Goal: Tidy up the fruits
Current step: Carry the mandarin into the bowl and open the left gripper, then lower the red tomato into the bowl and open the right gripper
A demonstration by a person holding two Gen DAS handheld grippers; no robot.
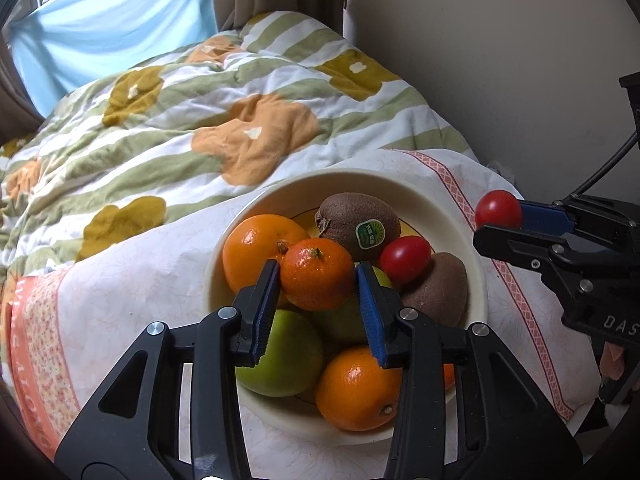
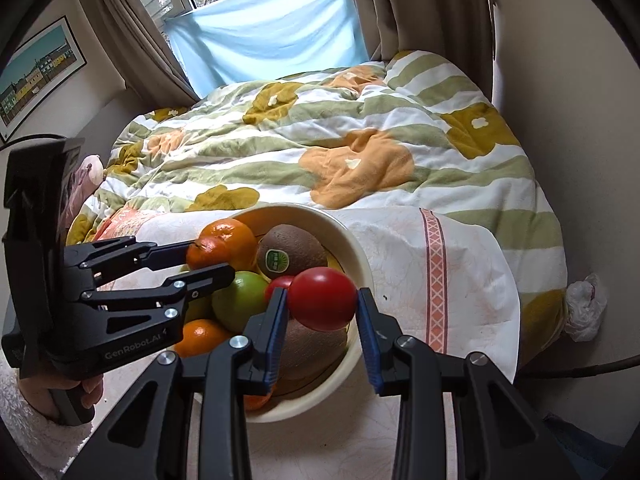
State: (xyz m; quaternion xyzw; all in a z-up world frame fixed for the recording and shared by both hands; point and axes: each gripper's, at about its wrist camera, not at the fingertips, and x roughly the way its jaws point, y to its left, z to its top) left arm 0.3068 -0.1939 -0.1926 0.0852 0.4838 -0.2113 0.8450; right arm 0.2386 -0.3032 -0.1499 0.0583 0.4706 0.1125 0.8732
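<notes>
Mostly the quilt point(image 1: 240, 120), striped green with orange and mustard flowers, fills the room behind; its far edge runs under the curtains point(image 2: 132, 40). Nearer, a white cloth point(image 1: 140, 280) with a pink band covers whatever carries the bowl point(image 1: 452, 216), so I cannot tell if that is a table; orange lettering along the cloth's left edge is too warped to read. The cream bowl holds oranges, two kiwis, green apples and a tomato, its lower fruit half hidden behind the left gripper point(image 1: 318, 276), whose jaws grasp a glossy mandarin point(image 1: 316, 274) just above the pile. One kiwi point(image 1: 358, 222) bears a green oval sticker, print illegible. The right gripper point(image 2: 322, 300) pinches a smooth red tomato point(image 2: 322, 299) over the bowl's right rim. "GenRobot.AI" is printed on the left gripper's body; "DAS", cut off, on the right.
</notes>
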